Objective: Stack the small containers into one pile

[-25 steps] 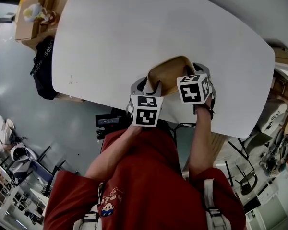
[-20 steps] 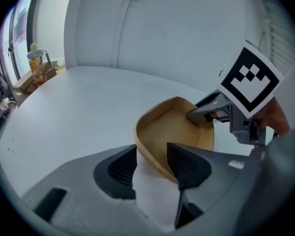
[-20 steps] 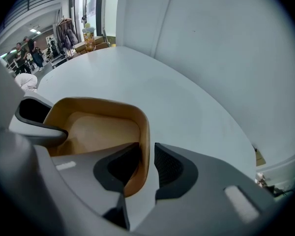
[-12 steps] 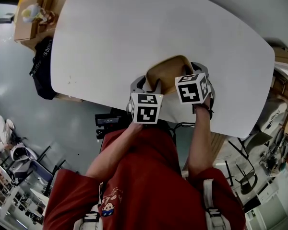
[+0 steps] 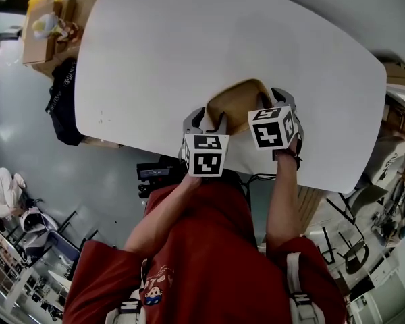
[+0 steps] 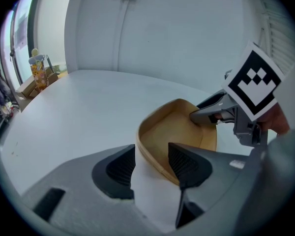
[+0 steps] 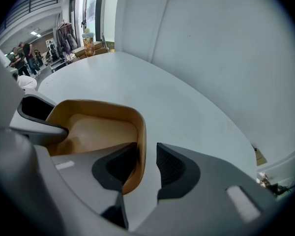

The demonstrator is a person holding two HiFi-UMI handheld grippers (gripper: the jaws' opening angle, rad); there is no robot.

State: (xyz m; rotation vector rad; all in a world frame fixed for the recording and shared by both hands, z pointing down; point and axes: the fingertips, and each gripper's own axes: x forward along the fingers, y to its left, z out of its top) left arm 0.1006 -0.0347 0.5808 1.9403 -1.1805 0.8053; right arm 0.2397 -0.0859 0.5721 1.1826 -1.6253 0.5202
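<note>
A single tan, rounded-square container sits on the white table, close to the person's edge. It may be a nested pile, but only one rim shows. My left gripper straddles its near-left rim. The jaws are opening, with white table showing between the wall and the pads. My right gripper straddles the right wall, one pad inside and one outside. Its jaws are opening too, with a gap beside the outer pad. The container's inside looks bare.
The table's near edge runs just under the grippers. Beyond the table's left end, cardboard boxes and a black bag stand on the floor. Chairs are at the lower right. People stand far off.
Both grippers stay at the container's rim and the container has not moved. Only the head view has shifted a little.
</note>
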